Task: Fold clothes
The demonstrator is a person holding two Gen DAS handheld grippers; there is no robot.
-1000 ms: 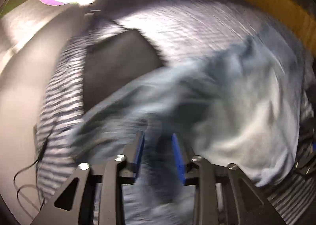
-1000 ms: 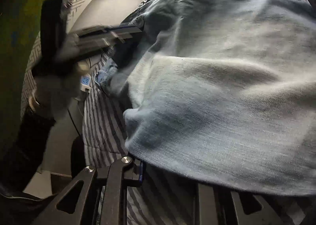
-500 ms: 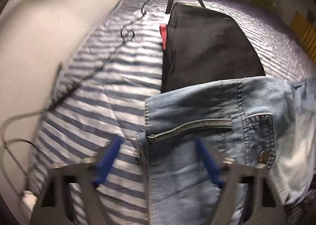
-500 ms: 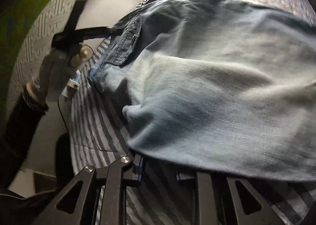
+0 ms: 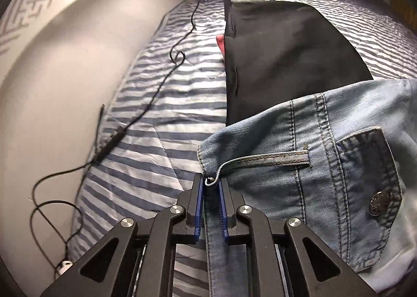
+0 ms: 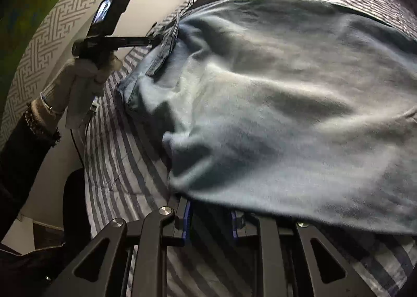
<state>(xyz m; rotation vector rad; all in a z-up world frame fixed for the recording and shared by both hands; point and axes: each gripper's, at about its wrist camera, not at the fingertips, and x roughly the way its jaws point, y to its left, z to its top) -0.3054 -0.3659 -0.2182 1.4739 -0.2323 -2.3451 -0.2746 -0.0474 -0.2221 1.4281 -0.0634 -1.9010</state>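
Light blue denim jeans (image 5: 312, 166) lie spread over the striped bed, inner pale side up in the right wrist view (image 6: 286, 101). My left gripper (image 5: 210, 187) is closing its jaws on the waistband corner by a belt loop, and the denim fills the gap between the blue pads. From the right wrist view the same left gripper (image 6: 146, 41) reaches the far-left waistband, held by a gloved hand (image 6: 86, 75). My right gripper (image 6: 209, 208) sits at the near edge of the jeans. Its tips are hidden under the raised cloth, the pads narrowly apart.
A folded black garment (image 5: 281, 57) lies beyond the jeans, with something red (image 5: 221, 42) at its left edge. A thin black cable (image 5: 146, 106) runs along the left side of the striped bedspread (image 5: 161, 119), next to a grey wall (image 5: 52, 88). Tripod legs stand at the far end.
The left gripper's jaws, wide on either side of the waistband corner half a second ago, have come together on it. The jeans have settled flatter. The right gripper has hardly moved.
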